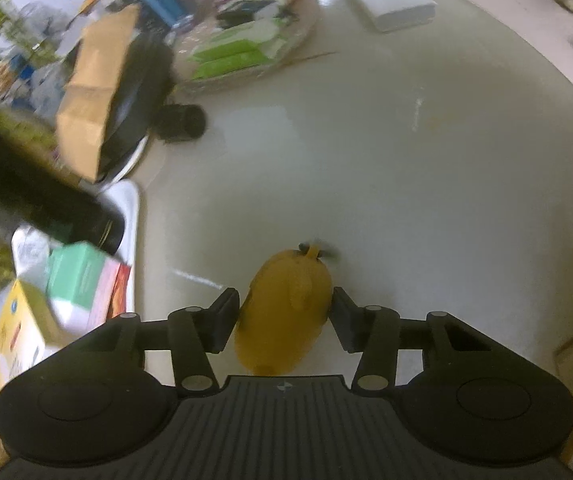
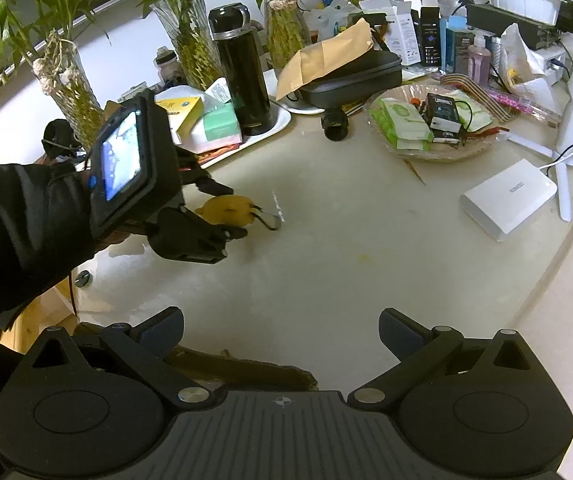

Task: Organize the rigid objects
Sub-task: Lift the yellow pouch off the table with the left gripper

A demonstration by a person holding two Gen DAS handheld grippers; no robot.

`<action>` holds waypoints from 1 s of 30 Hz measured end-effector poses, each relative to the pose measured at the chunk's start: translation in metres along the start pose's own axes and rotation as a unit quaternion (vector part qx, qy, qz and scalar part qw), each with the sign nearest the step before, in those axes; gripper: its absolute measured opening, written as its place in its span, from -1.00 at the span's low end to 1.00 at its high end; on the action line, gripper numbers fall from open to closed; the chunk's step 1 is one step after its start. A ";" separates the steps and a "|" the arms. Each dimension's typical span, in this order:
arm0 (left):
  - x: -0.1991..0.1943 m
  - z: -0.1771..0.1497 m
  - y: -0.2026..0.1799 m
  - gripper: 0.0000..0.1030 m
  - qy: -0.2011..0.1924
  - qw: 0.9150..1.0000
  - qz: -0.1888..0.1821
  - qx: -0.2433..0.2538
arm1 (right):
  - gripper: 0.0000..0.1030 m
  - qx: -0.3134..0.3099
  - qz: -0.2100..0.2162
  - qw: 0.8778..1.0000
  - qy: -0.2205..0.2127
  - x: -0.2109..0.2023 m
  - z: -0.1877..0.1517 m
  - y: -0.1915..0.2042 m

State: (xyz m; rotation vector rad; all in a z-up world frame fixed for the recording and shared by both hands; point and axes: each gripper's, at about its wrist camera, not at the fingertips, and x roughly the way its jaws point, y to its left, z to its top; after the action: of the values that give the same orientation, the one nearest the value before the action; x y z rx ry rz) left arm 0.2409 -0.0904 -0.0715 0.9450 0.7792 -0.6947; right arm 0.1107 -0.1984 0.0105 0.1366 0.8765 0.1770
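At the bench's far left edge I count three glass vases (image 2: pixel 72 94) of green stalks. Beside them sits one white tray (image 2: pixel 274 124) carrying one black flask (image 2: pixel 242 76), one yellow box (image 2: pixel 182 110) and one mint-green box (image 2: pixel 220 126). Near the left edge of the bench, my left claw (image 1: pixel 284 312) has its two fingers (image 1: pixel 226 316) set on either side of one yellow toy (image 1: pixel 286 312) with a dark clip at its far end; the pads lie against its flanks, pinching it, and it rests on the pale bench (image 1: pixel 406 184) top. My black sleeve (image 2: pixel 18 216) reaches in from the left.

Toward the middle of the far edge lies one black case (image 2: pixel 358 76) with one brown envelope (image 2: pixel 326 58) on top, and one small black cylinder (image 2: pixel 334 122) just in front. To the right of these stands one glass bowl (image 2: pixel 434 154) holding green packets and a dark box. Further right, close to the right edge, rests one white charger block (image 2: pixel 510 198).

My right claw (image 2: pixel 280 332) hangs over the near edge of the bench, its fingers spread wide with nothing between them.
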 end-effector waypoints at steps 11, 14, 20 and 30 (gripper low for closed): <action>-0.044 -0.017 0.014 -0.07 -0.028 0.987 -0.005 -0.159 | 1.00 -0.021 -0.034 0.999 -0.008 0.003 0.003 0.005; -0.055 -0.024 0.017 -0.07 -0.034 0.979 -0.012 -0.198 | 1.00 -0.032 -0.047 0.998 -0.014 0.005 0.007 0.007; -0.080 -0.040 0.030 -0.07 -0.056 0.959 -0.013 -0.279 | 1.00 -0.056 -0.068 0.996 -0.021 0.011 0.018 0.006; -0.113 -0.060 0.029 -0.07 -0.092 0.931 -0.007 -0.352 | 1.00 -0.086 -0.086 0.992 -0.036 0.032 0.044 0.007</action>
State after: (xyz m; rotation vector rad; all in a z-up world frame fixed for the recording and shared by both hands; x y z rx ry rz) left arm 0.1871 -0.0047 0.0119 0.2162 0.7872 -0.4489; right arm 0.1642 -0.1869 0.0151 -0.0930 0.7938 0.0857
